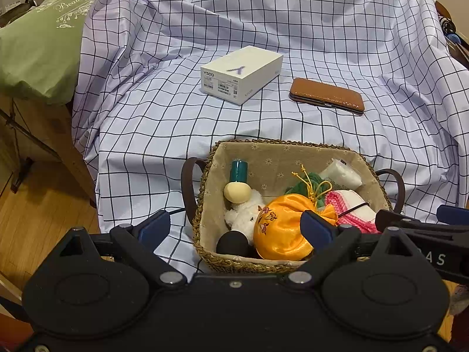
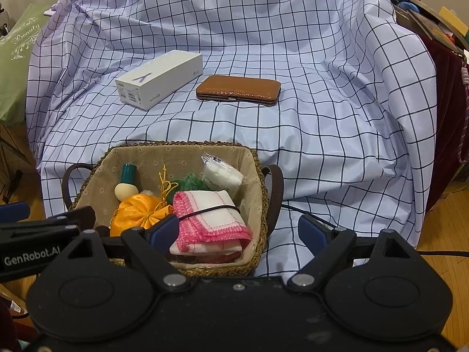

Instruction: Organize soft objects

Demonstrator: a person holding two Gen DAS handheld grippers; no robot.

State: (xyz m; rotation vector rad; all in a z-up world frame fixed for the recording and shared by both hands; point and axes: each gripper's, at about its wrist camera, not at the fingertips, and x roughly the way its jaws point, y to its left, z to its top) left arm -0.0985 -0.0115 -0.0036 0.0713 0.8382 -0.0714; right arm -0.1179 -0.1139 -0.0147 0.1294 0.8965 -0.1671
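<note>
Two grippers, left gripper and right gripper, jaws spread wide, holding nothing, poised at near edge of woven basket. Basket sits on checked cloth (fabric lining, dark handles). Inside: orange satin pouch, white plush toy, pink-edged folded cloth bound by black band, wrapped white packet, green yarn. Farther back, apart: white phone box, brown leather case.

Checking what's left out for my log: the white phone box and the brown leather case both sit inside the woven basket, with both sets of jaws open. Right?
Not quite. The white phone box and brown leather case lie on the checked cloth behind the woven basket, not inside it, as the right wrist view shows. Both sets of jaws are indeed open.
</note>
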